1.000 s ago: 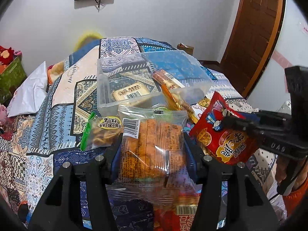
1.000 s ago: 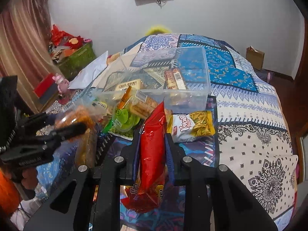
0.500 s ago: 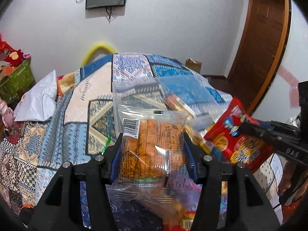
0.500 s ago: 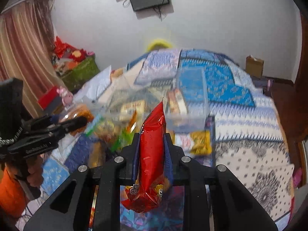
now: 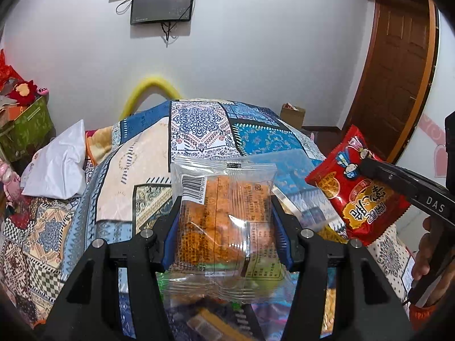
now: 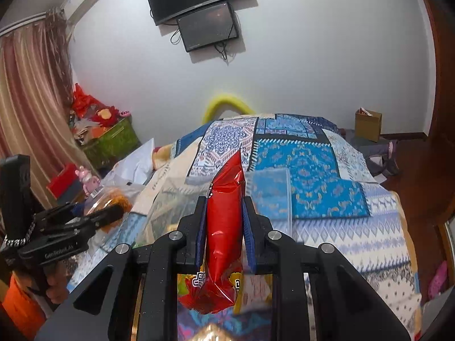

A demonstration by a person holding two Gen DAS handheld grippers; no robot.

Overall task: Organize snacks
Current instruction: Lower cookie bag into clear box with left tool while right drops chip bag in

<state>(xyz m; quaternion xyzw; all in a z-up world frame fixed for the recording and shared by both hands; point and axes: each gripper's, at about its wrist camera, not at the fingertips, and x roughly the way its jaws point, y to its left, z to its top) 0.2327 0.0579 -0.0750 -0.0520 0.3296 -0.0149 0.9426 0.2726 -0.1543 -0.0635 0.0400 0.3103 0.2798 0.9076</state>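
Both snack packs [image 5: 224, 221] [image 6: 224, 227] hide clear bin [image 6: 270, 196]; contents unreadable.

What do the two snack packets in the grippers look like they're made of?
Clear packet in the left gripper: thin transparent plastic film, glossy, since the orange snack shows through and it crinkles. Red packet in the right gripper: opaque printed film, probably foil-lined plastic, with sharp shiny creases.

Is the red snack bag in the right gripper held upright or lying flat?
Upright: the red snack bag stands on edge between the right gripper's blue fingers, its top above them.
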